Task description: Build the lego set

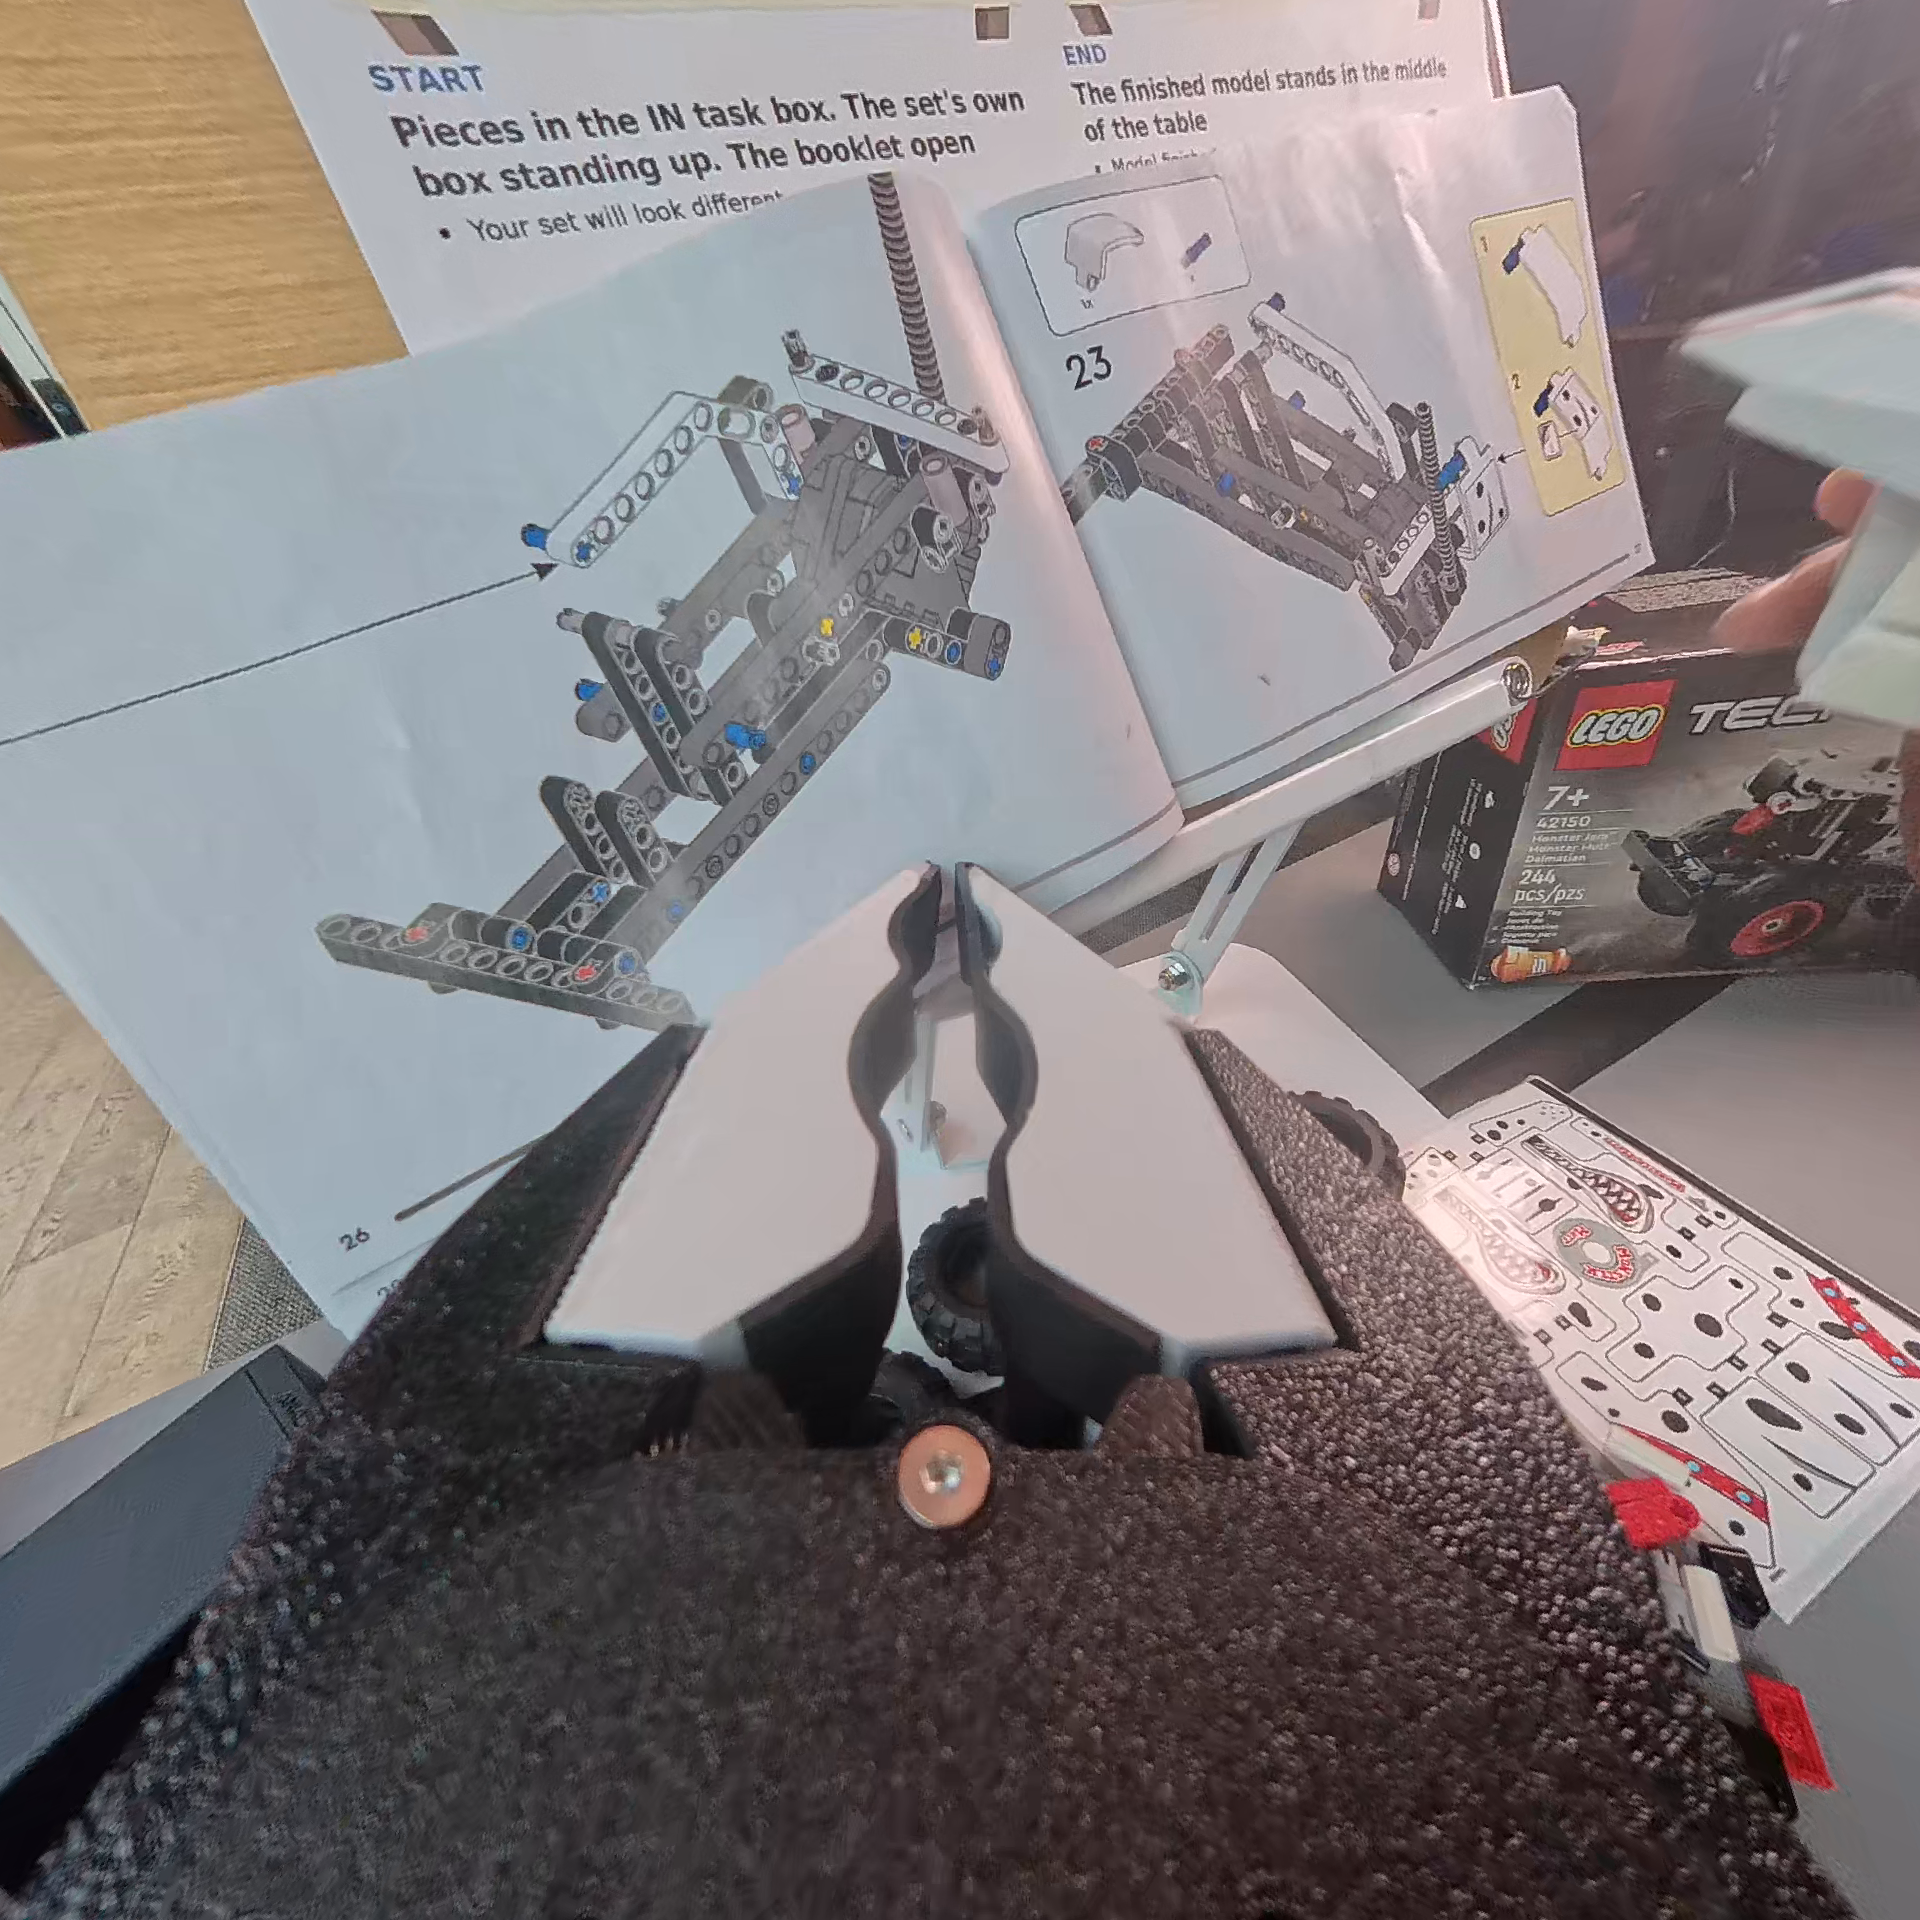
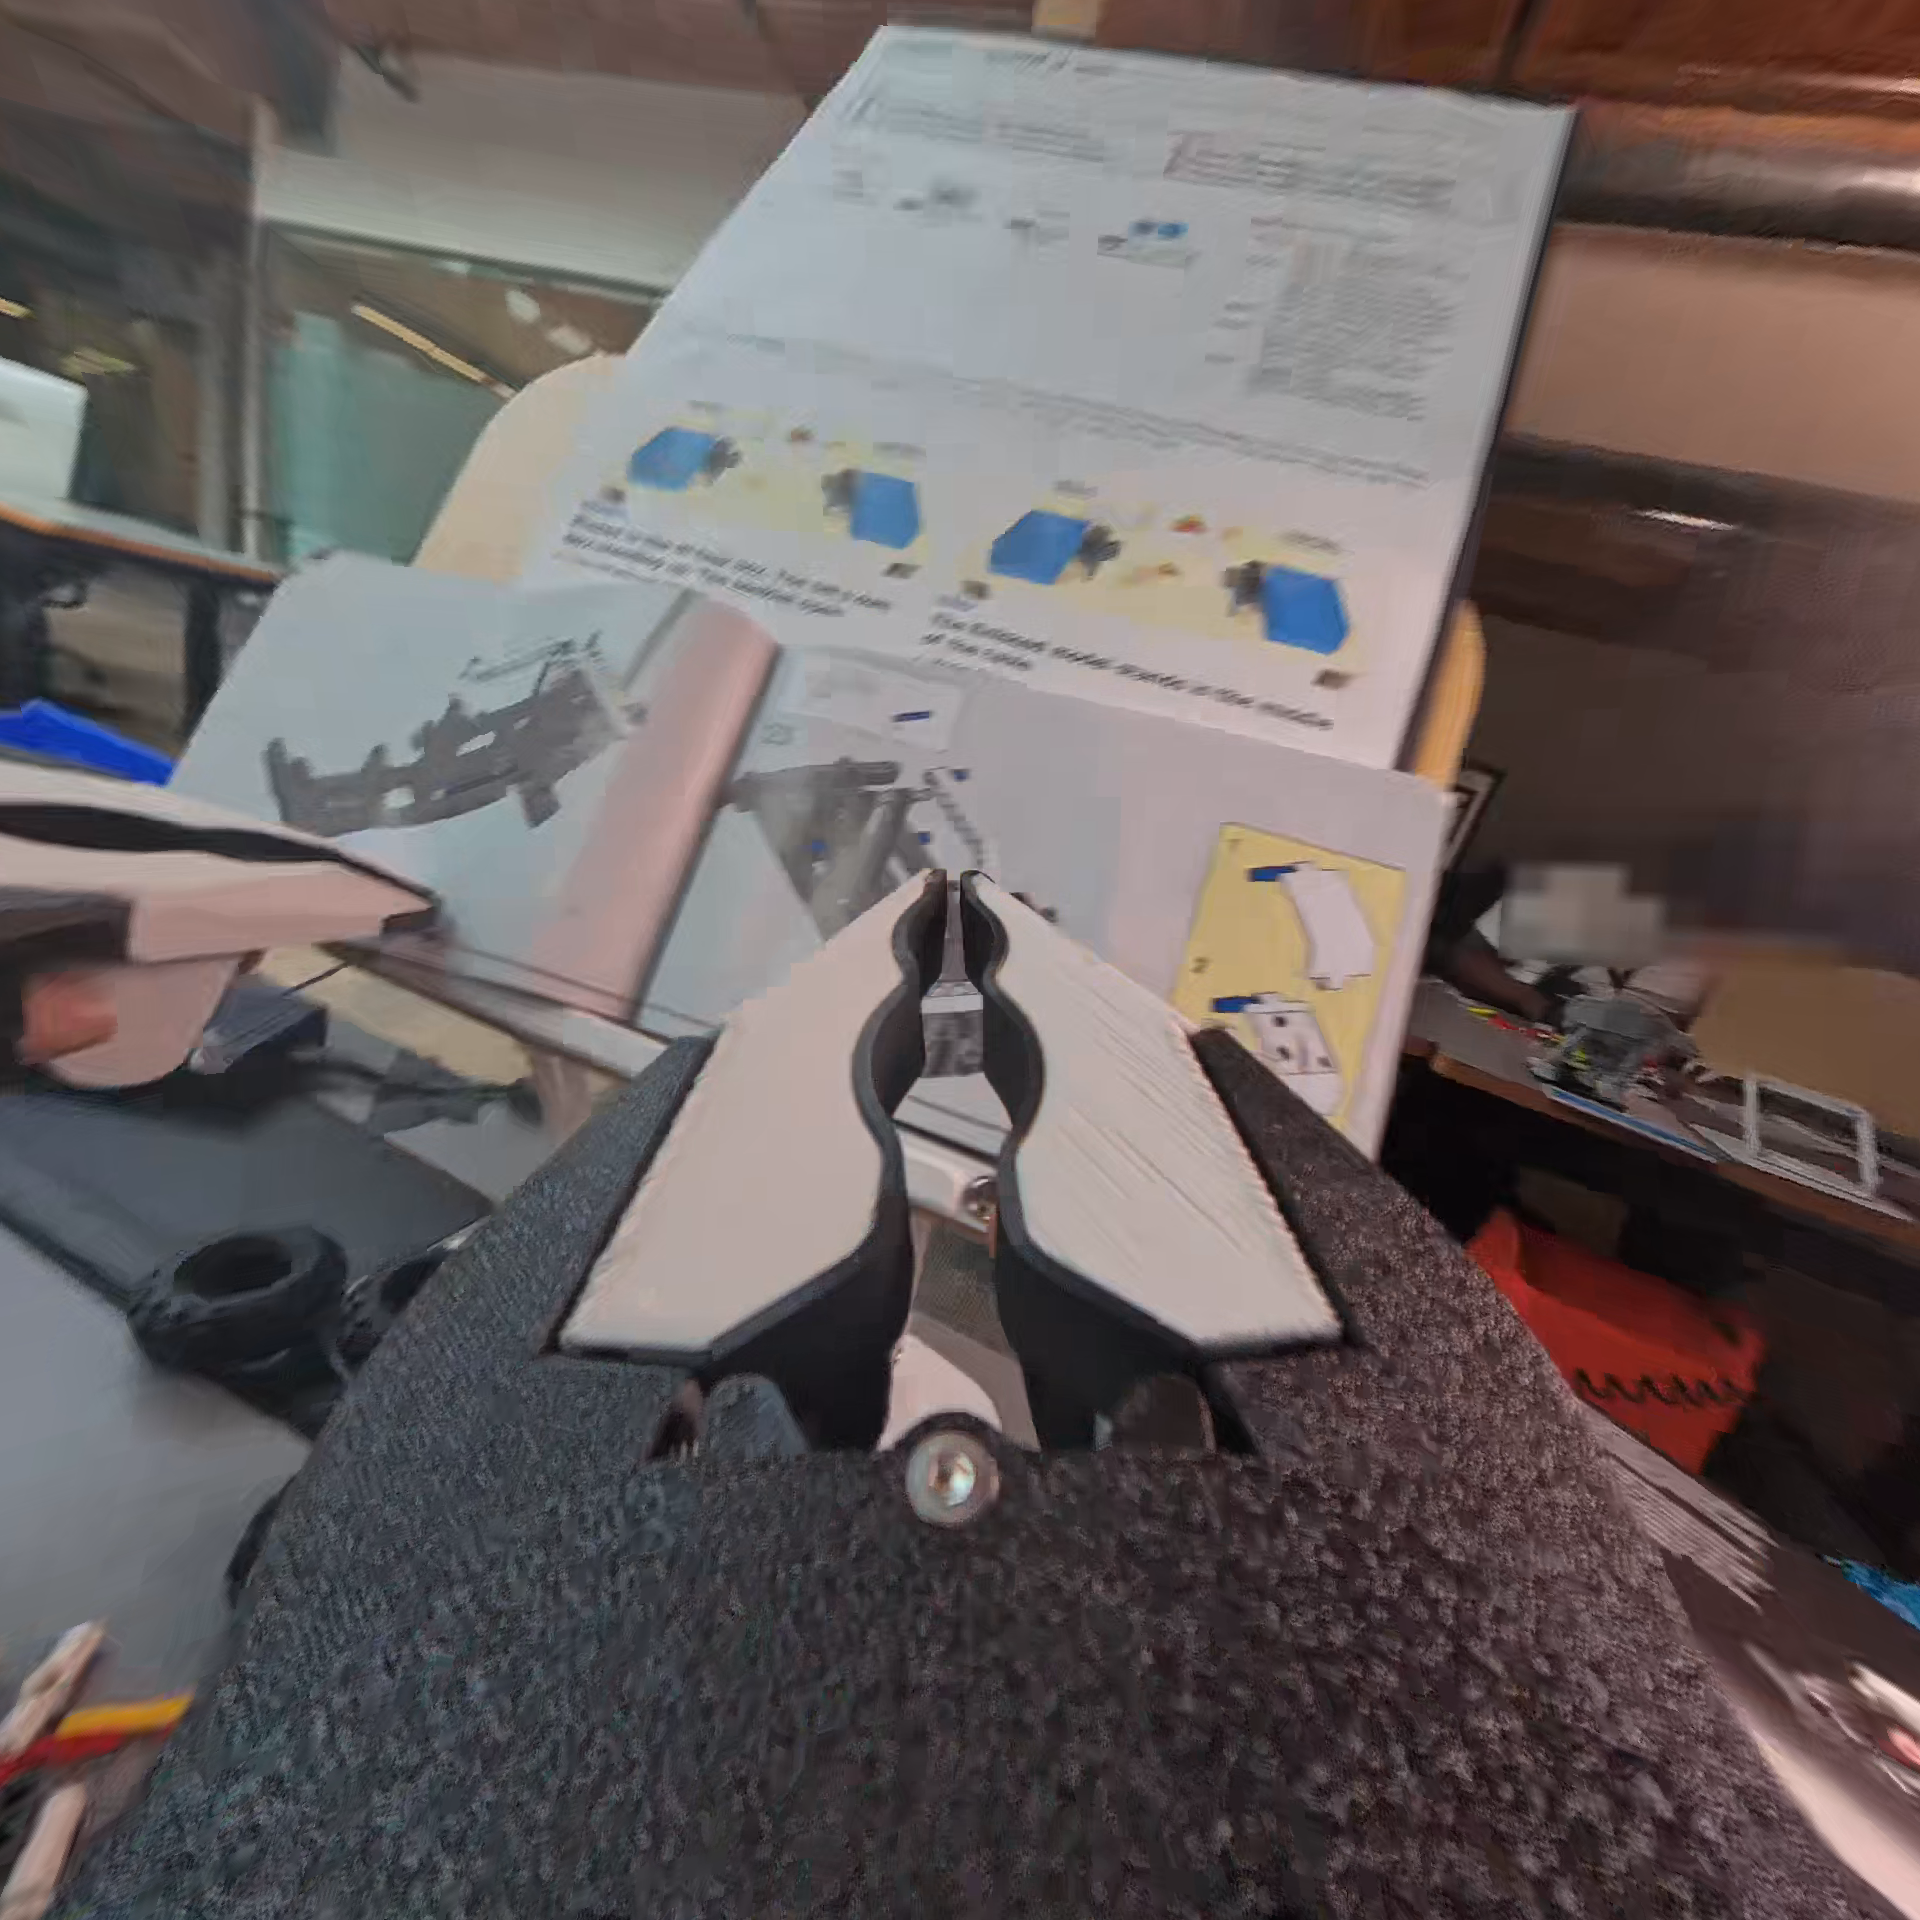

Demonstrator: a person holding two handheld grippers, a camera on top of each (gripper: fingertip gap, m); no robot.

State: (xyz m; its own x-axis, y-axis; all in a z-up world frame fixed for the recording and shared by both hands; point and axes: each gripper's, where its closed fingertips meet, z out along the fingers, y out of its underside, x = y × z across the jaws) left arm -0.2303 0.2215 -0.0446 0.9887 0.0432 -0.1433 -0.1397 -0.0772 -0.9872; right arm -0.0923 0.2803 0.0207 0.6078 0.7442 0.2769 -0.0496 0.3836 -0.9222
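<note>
My left gripper (image 1: pixel 943 875) is shut with nothing between its pads, raised in front of the open instruction booklet (image 1: pixel 520 623). My right gripper (image 2: pixel 953 879) is also shut with nothing between its pads, and points at the booklet's right page (image 2: pixel 1195 883). The booklet leans on a white stand (image 1: pixel 1351 769). The left gripper shows from the side at the left of the right wrist view (image 2: pixel 405 914). The right gripper is a pale blur at the right edge of the left wrist view (image 1: pixel 1839 416). A black tyre (image 1: pixel 951 1288) lies on the table under my left gripper; a tyre also shows in the right wrist view (image 2: pixel 244 1299).
The set's box (image 1: pixel 1662 831) stands at the right behind a sticker sheet (image 1: pixel 1662 1330). Small red and white pieces (image 1: pixel 1704 1590) lie by the sheet's near corner. A printed task sheet (image 2: pixel 1091 364) stands behind the booklet. An orange crate (image 2: pixel 1621 1340) and another worktable (image 2: pixel 1662 1070) are farther right. The tips of one gripper are about 15 cm away from the tips of the other.
</note>
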